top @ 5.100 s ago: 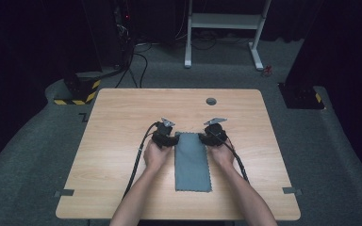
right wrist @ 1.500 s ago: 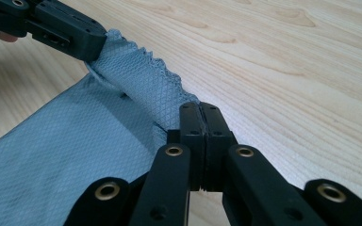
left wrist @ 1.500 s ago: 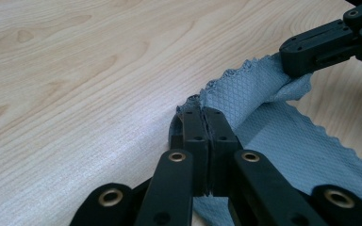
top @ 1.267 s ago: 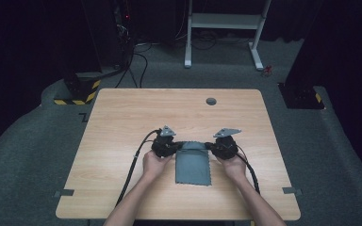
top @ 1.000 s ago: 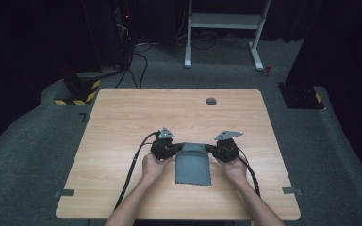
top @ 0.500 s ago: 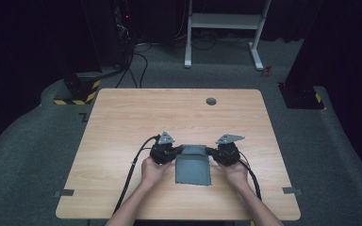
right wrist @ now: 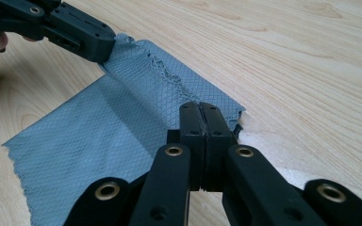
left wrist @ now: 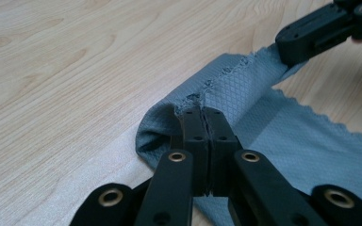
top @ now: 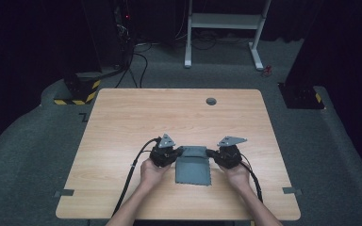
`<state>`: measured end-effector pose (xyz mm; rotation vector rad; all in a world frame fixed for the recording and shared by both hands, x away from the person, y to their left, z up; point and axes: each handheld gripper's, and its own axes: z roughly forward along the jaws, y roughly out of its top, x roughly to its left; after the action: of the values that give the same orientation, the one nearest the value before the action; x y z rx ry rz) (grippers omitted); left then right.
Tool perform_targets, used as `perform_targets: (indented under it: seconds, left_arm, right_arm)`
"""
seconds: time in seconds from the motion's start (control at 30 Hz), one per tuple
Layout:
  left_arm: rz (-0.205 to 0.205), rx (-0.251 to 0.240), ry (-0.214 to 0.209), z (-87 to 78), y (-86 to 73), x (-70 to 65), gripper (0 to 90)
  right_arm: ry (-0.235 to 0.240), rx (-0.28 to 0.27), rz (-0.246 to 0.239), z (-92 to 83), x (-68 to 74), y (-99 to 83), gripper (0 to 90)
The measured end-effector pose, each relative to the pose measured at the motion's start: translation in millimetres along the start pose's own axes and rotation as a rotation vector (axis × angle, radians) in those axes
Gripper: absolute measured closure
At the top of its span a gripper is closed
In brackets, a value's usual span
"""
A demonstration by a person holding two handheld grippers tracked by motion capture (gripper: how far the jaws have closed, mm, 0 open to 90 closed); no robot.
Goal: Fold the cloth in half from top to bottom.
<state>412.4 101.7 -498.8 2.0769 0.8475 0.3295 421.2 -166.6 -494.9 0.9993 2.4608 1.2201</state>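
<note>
Right now you are working through a fold of the grey cloth, which is lying on the near middle of the surface, between your two hands. Your left tongs are clenched on one corner of the far edge, and your right tongs are clenched on the other corner. In both gripper views the jaws are pressing together with the frayed hem pinched between them. The far part of the cloth is curling up and over toward you, so that the held edge is riding above the lower layer rather than lying flat.

Judging by this, you are halfway through doubling the cloth over on itself. The next move is calling for you to carry both corners toward the near edge at the same pace, keeping the hem taut between the tongs so that it is not sagging or twisting. You are then lowering the corners onto the near corners and lining up the edges before letting go. If one hand is running ahead, the fold is likely to come out skewed.

No brand, label or writing is showing on the cloth, the tongs or the surface.
</note>
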Motion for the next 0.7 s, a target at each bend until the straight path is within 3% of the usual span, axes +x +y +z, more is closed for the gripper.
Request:
perform_targets:
  seconds: [0.23, 0.6, 0.7]
  left_arm:
    - [0.005, -0.011, -0.006, -4.3, -3.1, -3.5, 88.8]
    - [-0.046, -0.037, -0.017, -9.9, -12.9, -8.1, 88.8]
    - [-0.042, -0.040, -0.016, -11.4, -13.5, -8.9, 88.8]
  right_arm:
    - [0.004, 0.002, -0.014, -2.6, 3.2, -0.9, 89.7]
    - [0.016, -0.003, -0.032, -7.2, 11.0, -4.8, 89.6]
    - [0.019, -0.006, -0.035, -8.3, 12.5, -5.8, 89.7]
